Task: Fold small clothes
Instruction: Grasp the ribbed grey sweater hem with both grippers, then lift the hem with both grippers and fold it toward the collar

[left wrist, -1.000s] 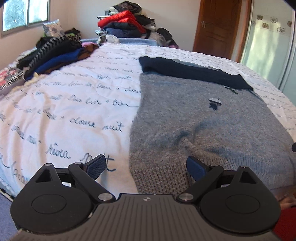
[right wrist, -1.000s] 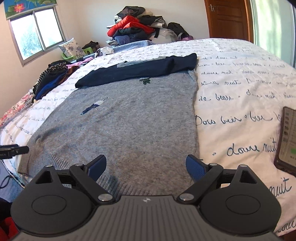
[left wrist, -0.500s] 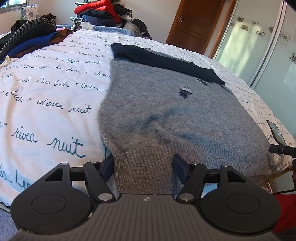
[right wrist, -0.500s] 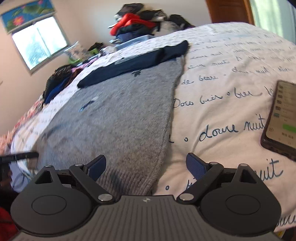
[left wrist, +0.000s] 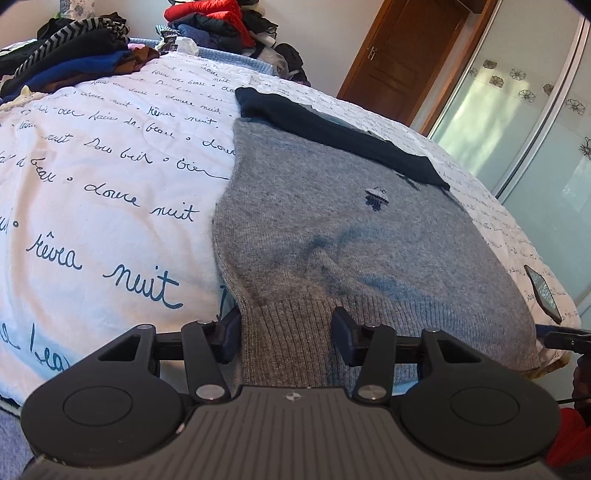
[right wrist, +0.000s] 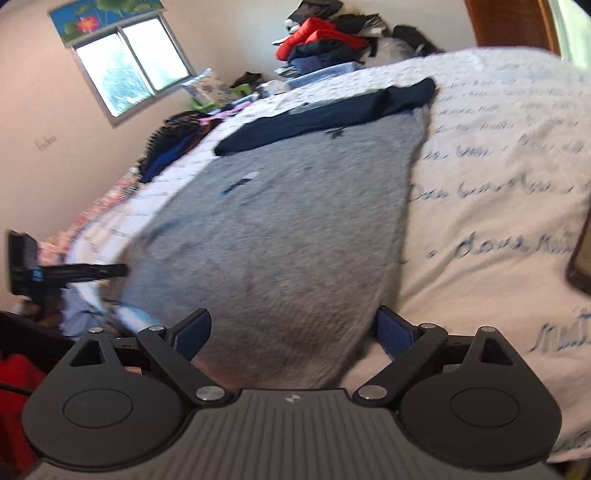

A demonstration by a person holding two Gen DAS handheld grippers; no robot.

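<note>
A wide bed (left wrist: 92, 206) fills both views, its white quilted cover printed with looping dark-blue handwriting. Across the middle of each frame lies a grey knitted sweater (left wrist: 332, 229), soft and fuzzy, roughly rectangular, with a ribbed hem at the lower edge and a small dark embroidered motif on the chest. A dark navy part (left wrist: 332, 129), smooth and long, lies folded across its top end as a narrow band.

In the upper left of the left wrist view a heap of dark and striped clothes (left wrist: 66, 55) sits on the bed, and a red-topped pile (left wrist: 210, 14) stands at the top centre. A brown wooden door (left wrist: 399, 59) and frosted glass panels with flower prints (left wrist: 517, 122) take the upper right. A dark flat phone (left wrist: 543, 291) lies at the right edge of the cover.

The left gripper (left wrist: 286, 332), at the bottom centre, is closing, its blue pads either side of the ribbed hem corner, not yet pinching it. The right gripper (right wrist: 293, 332) stands wide, the sweater's other hem corner lying between its pads, ungripped
</note>
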